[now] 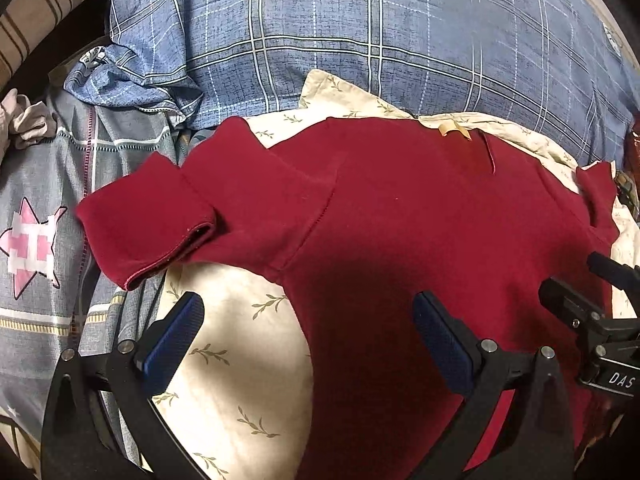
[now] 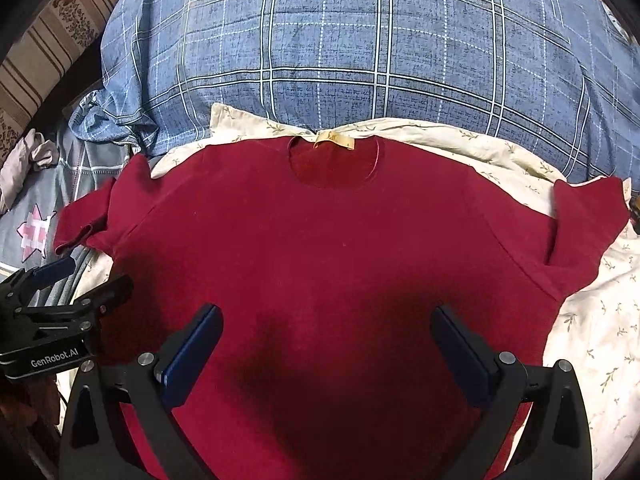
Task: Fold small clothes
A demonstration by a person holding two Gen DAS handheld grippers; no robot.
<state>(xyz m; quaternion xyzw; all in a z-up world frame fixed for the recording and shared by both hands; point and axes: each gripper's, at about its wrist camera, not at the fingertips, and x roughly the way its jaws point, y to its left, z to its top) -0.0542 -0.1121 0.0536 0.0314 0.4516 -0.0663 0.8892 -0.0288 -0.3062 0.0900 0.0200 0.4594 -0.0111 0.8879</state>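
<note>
A dark red short-sleeved T-shirt (image 2: 328, 248) lies spread flat, front up, on a cream leaf-print cloth (image 2: 592, 320), with its neck and tan label (image 2: 334, 141) at the far side. It also shows in the left wrist view (image 1: 400, 220), where its left sleeve (image 1: 148, 224) sticks out. My left gripper (image 1: 308, 320) is open and empty above the shirt's left edge. My right gripper (image 2: 328, 332) is open and empty above the shirt's lower middle. The left gripper also shows in the right wrist view (image 2: 72, 280).
A blue plaid pillow (image 2: 360, 48) lies behind the shirt. A grey sheet with a pink star (image 1: 32, 248) lies at the left, with crumpled blue cloth (image 1: 128, 84) and a small grey garment (image 1: 28, 120). A striped surface (image 2: 48, 40) stands at the far left.
</note>
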